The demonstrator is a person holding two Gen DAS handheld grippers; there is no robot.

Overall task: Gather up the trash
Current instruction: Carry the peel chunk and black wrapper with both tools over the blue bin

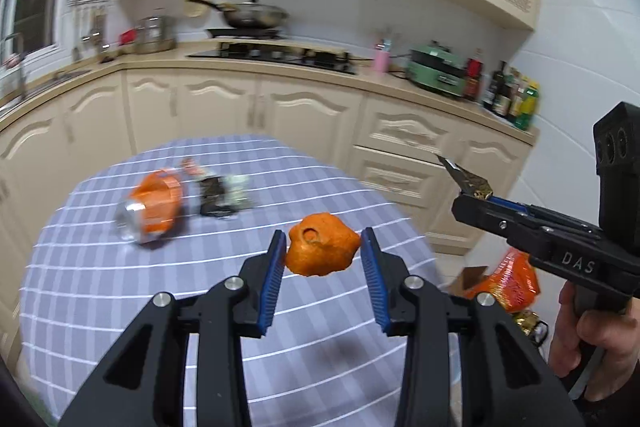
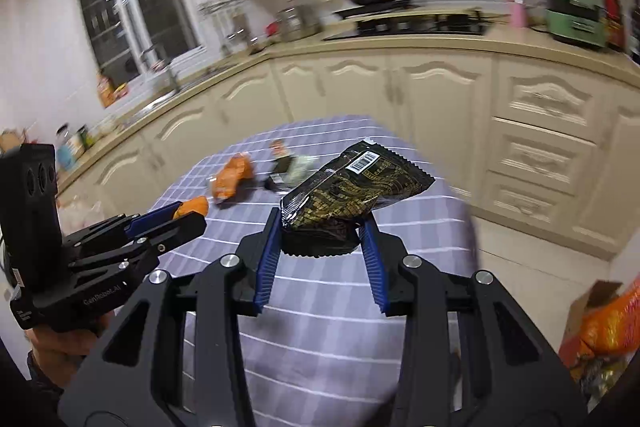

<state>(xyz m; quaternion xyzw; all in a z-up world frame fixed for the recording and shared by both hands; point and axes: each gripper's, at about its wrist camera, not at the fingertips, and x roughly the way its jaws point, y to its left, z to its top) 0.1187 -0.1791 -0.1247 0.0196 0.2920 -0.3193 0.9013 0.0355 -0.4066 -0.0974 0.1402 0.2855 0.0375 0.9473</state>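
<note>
Orange peel (image 1: 322, 250) pinched between the pads of the left gripper (image 1: 323, 255), low centre of the left wrist view, lifted clear of the checked tablecloth (image 1: 120, 307). Black-and-gold wrapper (image 2: 356, 191) clamped at its lower edge in the right gripper (image 2: 320, 243), mid-frame, jaws part closed on it. Crushed orange can (image 1: 150, 207) and small dark wrapper (image 1: 220, 197) left on the cloth, upper left. Best carried level, squeeze unchanged, toward wherever the bin stood; bin not seen.
</note>
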